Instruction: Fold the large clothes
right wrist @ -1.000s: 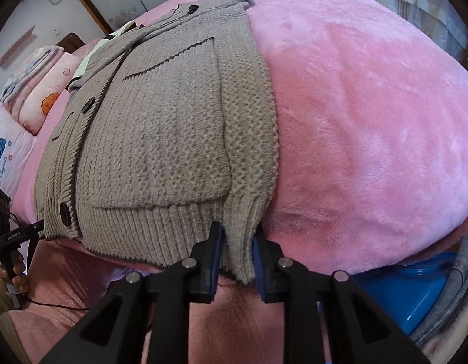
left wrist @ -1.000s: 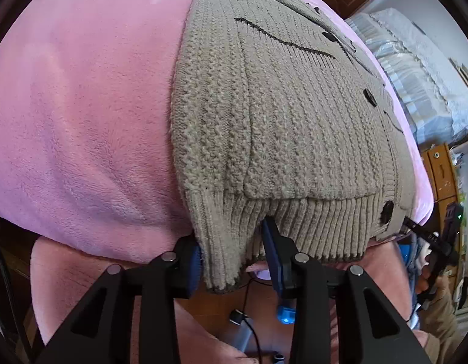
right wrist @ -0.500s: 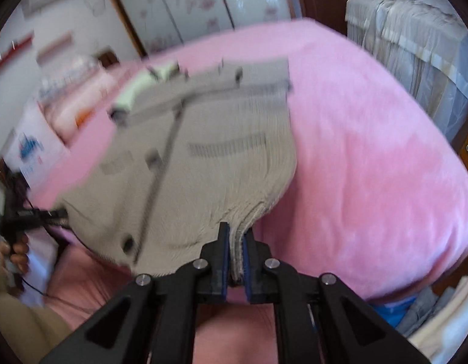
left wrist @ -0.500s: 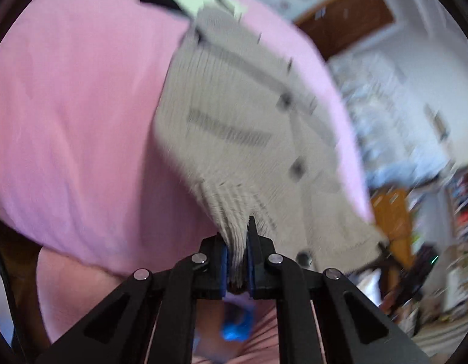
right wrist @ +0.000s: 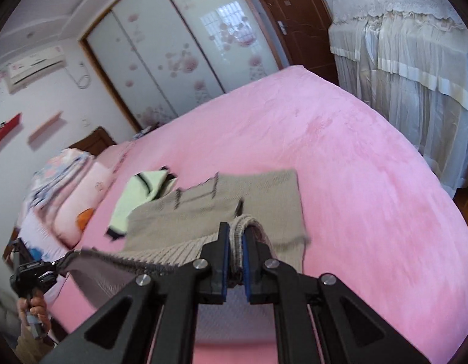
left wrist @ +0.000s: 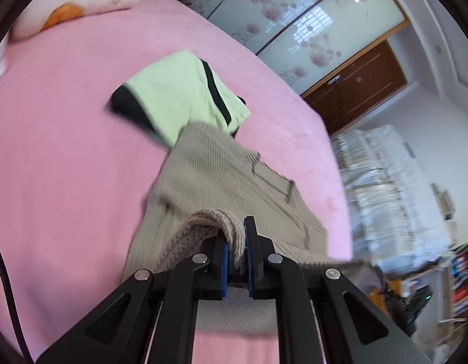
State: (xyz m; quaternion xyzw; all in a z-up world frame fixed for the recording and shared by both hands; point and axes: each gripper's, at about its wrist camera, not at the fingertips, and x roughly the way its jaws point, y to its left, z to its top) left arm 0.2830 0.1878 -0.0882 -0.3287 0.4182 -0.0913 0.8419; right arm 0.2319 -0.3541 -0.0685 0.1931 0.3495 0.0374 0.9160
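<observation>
Both grippers risen since earlier frames, cardigan (left wrist: 222, 179) hem lifted off bed (left wrist: 67, 157) edge. Left gripper (left wrist: 236, 242) jaws clamped on ribbed hem; right gripper (right wrist: 235, 244) jaws clamped likewise. Cardigan's far half lies on pink bed, overlapping green garment (left wrist: 176, 91).

- L gripper (left wrist: 236, 242): jaws clamped tight on knit fabric, pointing down-fwd.
- R gripper (right wrist: 234, 244): same, pads pinching fabric.
- Hand (right wrist: 32, 311) gripping L gripper's handle.
</observation>
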